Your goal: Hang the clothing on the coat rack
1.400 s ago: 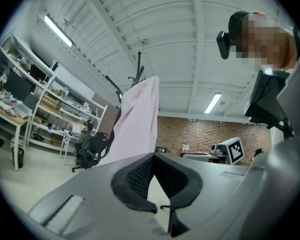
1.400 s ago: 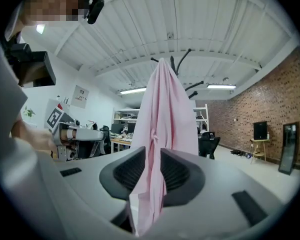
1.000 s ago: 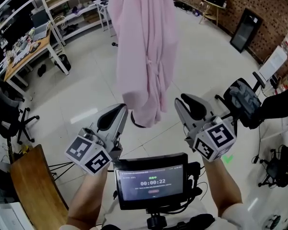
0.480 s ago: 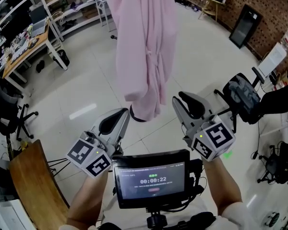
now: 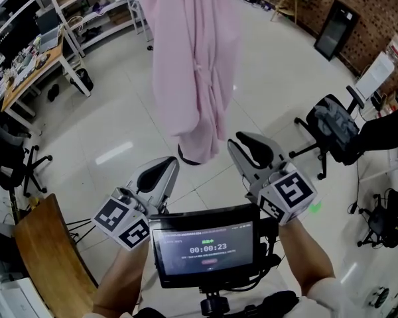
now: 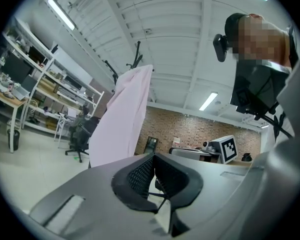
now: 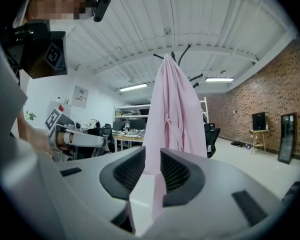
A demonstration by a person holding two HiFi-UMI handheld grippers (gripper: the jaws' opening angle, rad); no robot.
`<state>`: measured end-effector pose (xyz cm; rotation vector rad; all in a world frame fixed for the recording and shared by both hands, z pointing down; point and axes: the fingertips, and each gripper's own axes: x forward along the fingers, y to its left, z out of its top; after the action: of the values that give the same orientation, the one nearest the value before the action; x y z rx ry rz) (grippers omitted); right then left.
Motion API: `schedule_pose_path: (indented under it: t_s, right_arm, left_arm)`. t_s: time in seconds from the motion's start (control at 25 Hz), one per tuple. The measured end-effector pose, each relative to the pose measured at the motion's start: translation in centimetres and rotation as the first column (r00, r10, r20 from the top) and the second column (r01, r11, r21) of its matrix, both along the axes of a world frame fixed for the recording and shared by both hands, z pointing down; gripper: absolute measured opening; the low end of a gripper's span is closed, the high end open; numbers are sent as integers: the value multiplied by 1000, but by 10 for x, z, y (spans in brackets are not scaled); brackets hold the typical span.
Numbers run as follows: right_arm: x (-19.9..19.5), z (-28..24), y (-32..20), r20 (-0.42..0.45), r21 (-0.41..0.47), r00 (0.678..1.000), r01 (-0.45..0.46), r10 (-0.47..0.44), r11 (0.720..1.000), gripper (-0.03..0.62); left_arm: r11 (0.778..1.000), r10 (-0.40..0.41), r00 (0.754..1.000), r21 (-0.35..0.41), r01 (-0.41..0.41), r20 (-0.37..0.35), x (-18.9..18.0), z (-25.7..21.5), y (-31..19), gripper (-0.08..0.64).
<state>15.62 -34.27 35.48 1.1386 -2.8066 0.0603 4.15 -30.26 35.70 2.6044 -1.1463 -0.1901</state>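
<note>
A long pink garment [image 5: 192, 65] hangs from the top of the coat rack, whose dark hooks [image 7: 182, 51] poke out above the cloth and whose base [image 5: 184, 156] shows on the floor under the hem. It also shows in the left gripper view [image 6: 122, 119] and the right gripper view [image 7: 172, 119]. My left gripper [image 5: 158, 171] is low, left of the hem and clear of it, shut on nothing [image 6: 152, 166]. My right gripper [image 5: 249, 148] sits right of the hem, jaws slightly apart [image 7: 151, 171], with nothing between them.
A black office chair [image 5: 331, 128] stands to the right, another chair [image 5: 6, 151] at the left edge. A wooden table [image 5: 33, 65] and shelving line the far left. A wooden board [image 5: 50, 250] is near left. A chest-mounted screen [image 5: 202, 250] sits below the grippers.
Both grippers have drawn slightly back and down from the garment, the right one drifting left. The garment still hangs on the rack. Neither gripper's jaws have moved.
</note>
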Motion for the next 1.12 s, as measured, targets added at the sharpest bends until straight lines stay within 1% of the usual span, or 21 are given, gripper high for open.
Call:
schedule_pose_path:
  t_s: [0.28, 0.32, 0.4, 0.48, 0.56, 0.88, 1.12]
  right_arm:
    - [0, 6, 5, -9, -16, 1000, 9, -9, 1000, 81]
    - [-1, 6, 5, -12, -14, 1000, 12, -13, 1000, 51]
    - [-1, 6, 6, -12, -17, 1000, 19, -19, 1000, 48]
    - [0, 7, 7, -4, -26, 1000, 20, -20, 999, 17]
    - [1, 8, 7, 2, -33, 1000, 19, -19, 999, 11]
    - [0, 6, 6, 21, -46, 1000, 22, -21, 999, 8]
    - [1, 10, 4, 19, -53, 1000, 25, -24, 998, 8]
  left_arm:
    - [1000, -4, 1000, -6, 4, -10, 0, 2, 0, 0]
    - [1000, -4, 1000, -6, 4, -10, 0, 2, -1, 0]
    - [1000, -7, 1000, -10, 6, -11, -1, 3, 0, 0]
    - [1000, -9, 1000, -16, 9, -12, -1, 5, 1, 0]
    - [1000, -11, 1000, -15, 10, -13, -1, 5, 2, 0]
    - [1000, -16, 1000, -18, 16, -18, -3, 6, 3, 0]
    - [1000, -22, 999, -22, 21, -24, -4, 10, 2, 0]
